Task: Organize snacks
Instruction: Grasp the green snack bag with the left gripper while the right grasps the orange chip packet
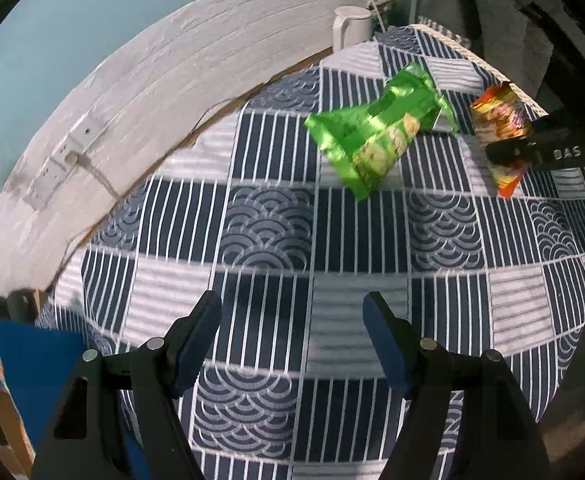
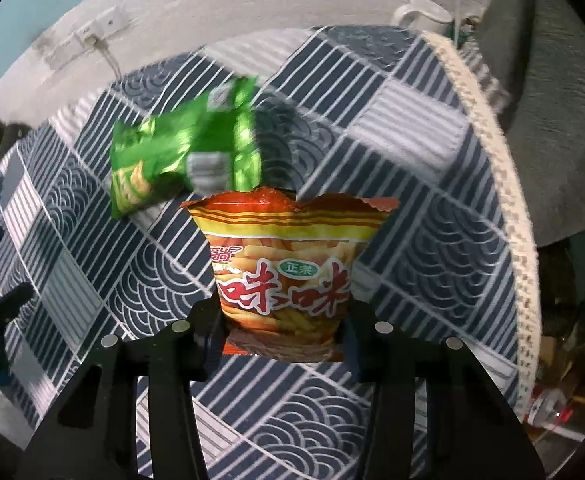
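Observation:
A green snack bag [image 1: 376,128] lies on the blue and white patterned tablecloth [image 1: 268,236], far ahead of my left gripper [image 1: 292,320], which is open and empty above the cloth. My right gripper [image 2: 284,320] is shut on an orange-red snack bag [image 2: 288,264] and holds it upright above the cloth. That bag also shows in the left wrist view [image 1: 500,120] at the right, clamped by the right gripper's black fingers [image 1: 532,150]. The green bag [image 2: 184,152] lies just beyond the held bag in the right wrist view.
A white mug [image 1: 350,26] stands at the table's far edge by the white brick wall [image 1: 164,80]. A blue box [image 1: 36,368] sits at the table's left side. The tablecloth's fringed edge [image 2: 504,184] runs along the right.

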